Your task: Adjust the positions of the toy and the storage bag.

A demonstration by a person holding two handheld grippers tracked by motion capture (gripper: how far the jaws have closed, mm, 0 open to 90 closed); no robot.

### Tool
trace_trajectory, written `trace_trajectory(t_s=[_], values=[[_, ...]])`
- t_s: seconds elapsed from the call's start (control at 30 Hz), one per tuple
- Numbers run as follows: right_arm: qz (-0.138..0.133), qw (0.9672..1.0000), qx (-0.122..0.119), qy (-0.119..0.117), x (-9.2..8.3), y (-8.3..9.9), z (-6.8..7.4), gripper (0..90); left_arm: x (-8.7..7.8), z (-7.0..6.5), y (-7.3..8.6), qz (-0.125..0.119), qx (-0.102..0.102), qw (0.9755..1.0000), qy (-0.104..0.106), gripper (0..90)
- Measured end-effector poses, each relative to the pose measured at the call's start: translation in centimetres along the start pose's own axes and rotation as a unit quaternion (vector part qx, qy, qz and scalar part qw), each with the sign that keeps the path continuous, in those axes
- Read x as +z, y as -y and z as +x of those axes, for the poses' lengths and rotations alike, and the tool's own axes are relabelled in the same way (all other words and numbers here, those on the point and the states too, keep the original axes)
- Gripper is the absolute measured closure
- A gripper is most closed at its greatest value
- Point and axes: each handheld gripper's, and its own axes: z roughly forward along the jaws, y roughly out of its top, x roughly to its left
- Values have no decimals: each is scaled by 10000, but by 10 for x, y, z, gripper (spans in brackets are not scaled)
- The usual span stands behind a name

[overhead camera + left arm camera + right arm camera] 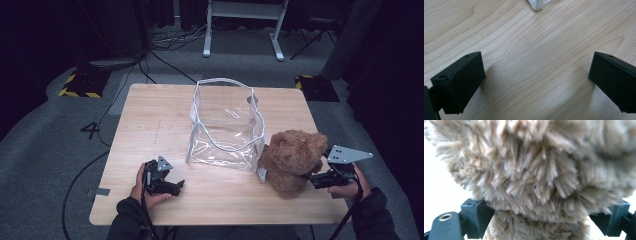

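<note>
Table: pale wooden tabletop (150, 130) with visible grain, standing on grey carpet; its near edge runs along the bottom of the high view.
Teddy bear: brown, shaggy plush teddy bear (292, 160) sits on the right part of the table, its left side touching the lower right corner of the pouch; a small white tag shows at its lower left. In the right gripper view its fur (536, 175) is very close to the camera.
Pouch: clear plastic zip pouch with white edging (225, 125) stands upright and open-topped near the middle of the table, between the two grippers. A white corner of it (537, 5) reaches into the top of the left gripper view.
Right gripper: black two-jaw gripper with a grey three-cornered plate on top (315, 179), held in the person's right hand at the right edge of the table, pointing at the bear. Its jaws stand spread wide on either side of the bear's plush body, which lies between them; whether the pads press the fur I cannot tell.
Left gripper: black two-jaw gripper (176, 186) in the person's left hand, resting low near the front left of the table, well apart from the bear. Its jaws are spread wide over bare wood (536, 75), nothing between them.
</note>
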Motion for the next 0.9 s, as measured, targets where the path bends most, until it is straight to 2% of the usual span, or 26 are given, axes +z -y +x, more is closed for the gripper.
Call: trace_trajectory(t_s=[0.13, 0.27, 0.4, 0.47, 0.5, 0.53, 0.6, 0.67, 0.77, 0.8, 0.9], values=[[103, 9996, 198, -192, 11, 4, -1, 150, 0, 0, 0, -4, 5, 10000, -1, 5], [166, 9991, 198, -325, 19, 8, 0, 146, 0, 0, 0, 9, -12, 10000, 2, 5], [464, 9983, -78, -341, 31, 11, 5, 121, 0, 0, 0, -2, 3, 10000, -1, 5], [556, 9978, 161, -311, 38, 17, 4, 151, 0, 0, 0, -5, 4, 10000, -1, 5], [556, 9978, 161, -311, 38, 17, 4, 151, 0, 0, 0, -5, 4, 10000, -1, 5], [481, 9980, 294, -288, 39, 21, 2, 221, 0, 0, 0, 0, 0, 10000, 1, 5], [458, 9981, 322, -268, 38, 22, 2, 251, 0, 0, 0, -3, 6, 10000, -2, 5], [390, 9981, 395, -284, 35, 26, 1, 356, 0, 0, 0, 0, 0, 10000, 0, 5], [292, 9985, 394, -260, 34, 28, 0, 401, 0, 0, 0, 0, 0, 10000, 2, 5], [134, 9989, 389, -204, 33, 32, -1, 432, 0, 0, 0, -4, 7, 10000, -2, 5], [30, 9988, 448, -197, 30, 35, -1, 449, 0, 0, 0, -4, 6, 10000, -1, 5]])
